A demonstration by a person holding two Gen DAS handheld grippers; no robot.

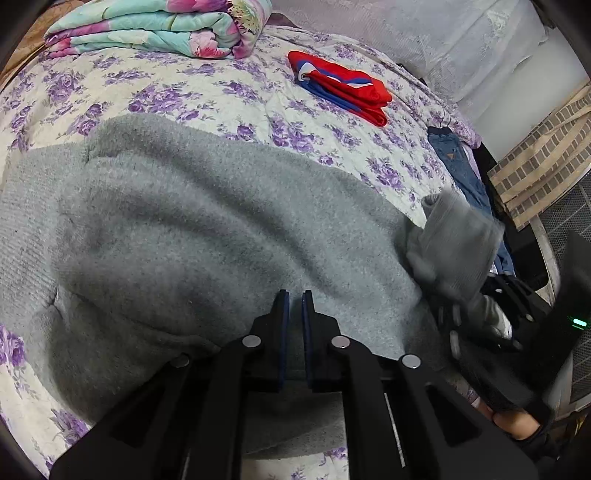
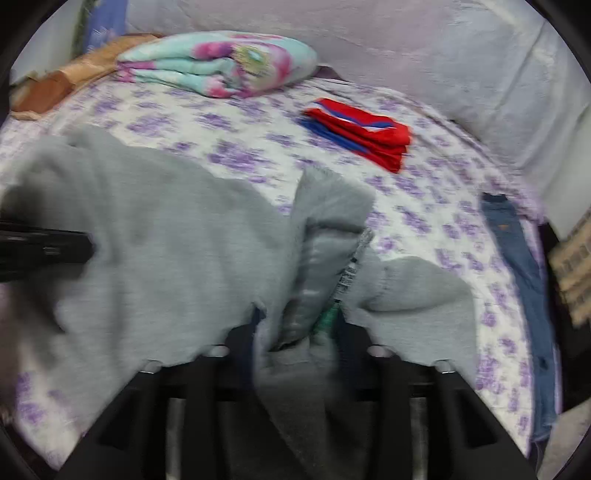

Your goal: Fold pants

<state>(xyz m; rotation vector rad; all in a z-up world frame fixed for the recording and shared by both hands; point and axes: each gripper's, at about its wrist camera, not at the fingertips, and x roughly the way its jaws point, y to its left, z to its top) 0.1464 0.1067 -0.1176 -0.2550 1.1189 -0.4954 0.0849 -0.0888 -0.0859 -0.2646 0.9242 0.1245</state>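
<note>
The left gripper [image 1: 294,295] is pinched narrow over the grey pants [image 1: 207,229], apparently empty. The right gripper [image 2: 295,325] gapes wide around their bunched waistband. Lay that fold flat, edges aligned. Beyond the pants lies a folded red garment [image 1: 343,86].

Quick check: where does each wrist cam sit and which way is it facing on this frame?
Left wrist: on the left hand-held gripper, angled down at the grey pants on the floral bedspread; jaws nearly shut; the right hand-held gripper is blurred at right.
Right wrist: on the right hand-held gripper, angled down across the bed; jaws apart, pants fabric between.
Shared: pants, folded red-and-blue garment, rolled floral quilt, jeans.
</note>
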